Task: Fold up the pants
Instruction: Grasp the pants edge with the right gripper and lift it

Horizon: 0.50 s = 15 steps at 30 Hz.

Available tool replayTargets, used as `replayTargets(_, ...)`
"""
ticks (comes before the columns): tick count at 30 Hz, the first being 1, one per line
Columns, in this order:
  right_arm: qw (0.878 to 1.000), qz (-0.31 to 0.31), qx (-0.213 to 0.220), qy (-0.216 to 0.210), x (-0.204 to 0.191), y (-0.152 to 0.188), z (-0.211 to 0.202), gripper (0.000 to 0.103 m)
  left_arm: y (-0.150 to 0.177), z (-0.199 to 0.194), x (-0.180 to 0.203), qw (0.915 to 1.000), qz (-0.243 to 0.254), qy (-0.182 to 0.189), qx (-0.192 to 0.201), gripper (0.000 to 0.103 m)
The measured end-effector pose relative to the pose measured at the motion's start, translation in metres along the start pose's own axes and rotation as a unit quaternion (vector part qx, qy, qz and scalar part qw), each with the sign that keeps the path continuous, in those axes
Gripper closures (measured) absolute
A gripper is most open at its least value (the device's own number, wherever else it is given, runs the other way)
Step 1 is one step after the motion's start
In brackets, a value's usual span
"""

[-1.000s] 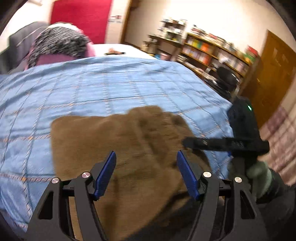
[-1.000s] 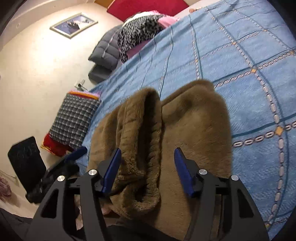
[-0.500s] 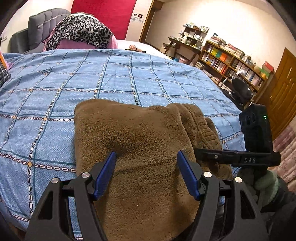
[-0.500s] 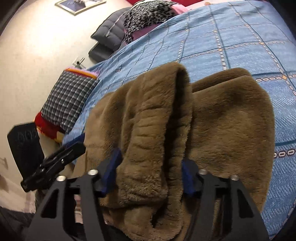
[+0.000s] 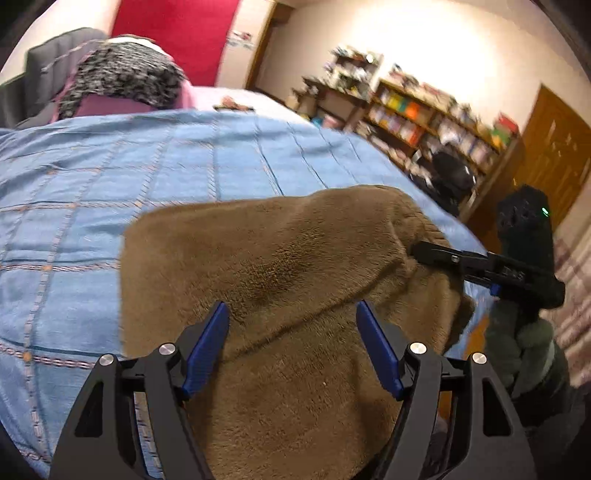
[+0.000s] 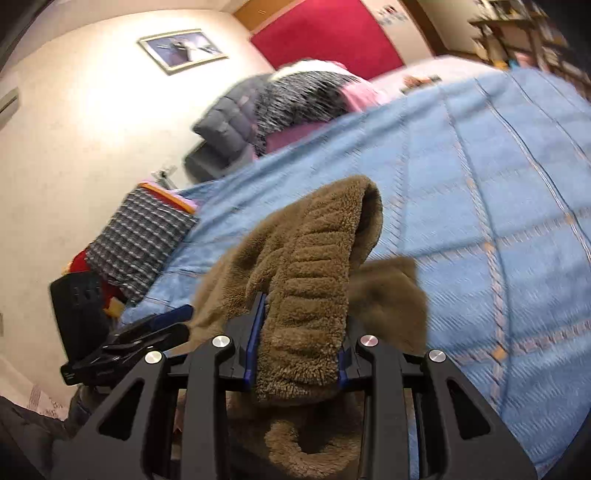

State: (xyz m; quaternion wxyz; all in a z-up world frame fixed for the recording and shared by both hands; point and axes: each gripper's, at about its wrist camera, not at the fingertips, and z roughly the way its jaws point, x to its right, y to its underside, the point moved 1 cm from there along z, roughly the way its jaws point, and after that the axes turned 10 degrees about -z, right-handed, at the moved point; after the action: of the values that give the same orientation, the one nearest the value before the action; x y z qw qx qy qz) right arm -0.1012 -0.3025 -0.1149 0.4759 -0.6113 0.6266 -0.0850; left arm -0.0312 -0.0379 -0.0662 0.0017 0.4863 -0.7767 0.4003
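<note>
— Blue checked bedspread (image 5: 221, 162) fills most of both views. What sits nearest the jaws?

— Brown fleece pants (image 5: 280, 280), bunched on the bedspread. The left gripper (image 5: 291, 343) hangs over them with its blue pads spread wide and nothing between them; the fabric runs below and ahead of the gap.

— And the other one?

— The right gripper (image 6: 297, 343) has its jaws drawn in tight on a thick ribbed fold of the pants (image 6: 306, 280). The fold rises straight ahead of the jaws, and a loose end hangs below them. In the left view the right gripper's fingers (image 5: 439, 256) reach into the cloth's right edge, to the right of the left jaws, with a gloved hand (image 5: 524, 350) under the handle.

— Further out?

— From the right camera, to the left of the jaws, the left gripper (image 6: 147, 332) shows at the bed edge, then a checked cushion (image 6: 144, 240). Ahead, at the bed's far end, lie a dark quilted cushion (image 6: 229, 125) and a speckled black-and-white throw (image 6: 303, 96) over pink fabric. Past them is a red panel (image 6: 325, 33) on the wall and a framed picture (image 6: 183, 48).

— Far right of the left jaws?

— Bookshelves (image 5: 436, 114) and a wooden door (image 5: 554, 147), both blurred
</note>
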Motion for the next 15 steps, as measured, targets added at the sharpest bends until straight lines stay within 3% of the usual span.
replayTargets(3, 0.999, 0.011, -0.040, 0.017, 0.018, 0.029, 0.019, 0.069, 0.016, 0.019, 0.007, 0.9992, 0.026, -0.021, -0.022, 0.030)
replayTargets(5, 0.999, 0.011, -0.037, 0.013, 0.023, 0.040, 0.018, 0.065, 0.025, 0.024, 0.007, 0.9983, 0.040, -0.033, -0.025, 0.029)
replayTargets(8, 0.999, -0.006, -0.025, 0.019, 0.019, 0.036, 0.005, 0.060, 0.032, 0.024, 0.007, 0.9968, 0.062, -0.045, -0.024, 0.029)
replayTargets(12, 0.999, -0.020, -0.004, 0.037, 0.012, 0.026, -0.016, 0.060, 0.028, 0.017, 0.006, 0.9981, 0.044, -0.034, -0.027, 0.029)
replayTargets(15, 0.999, -0.033, 0.005, 0.025, -0.001, 0.021, -0.031, 0.060, 0.026, 0.013, 0.007, 0.9986, 0.038, -0.028, -0.025, 0.029)
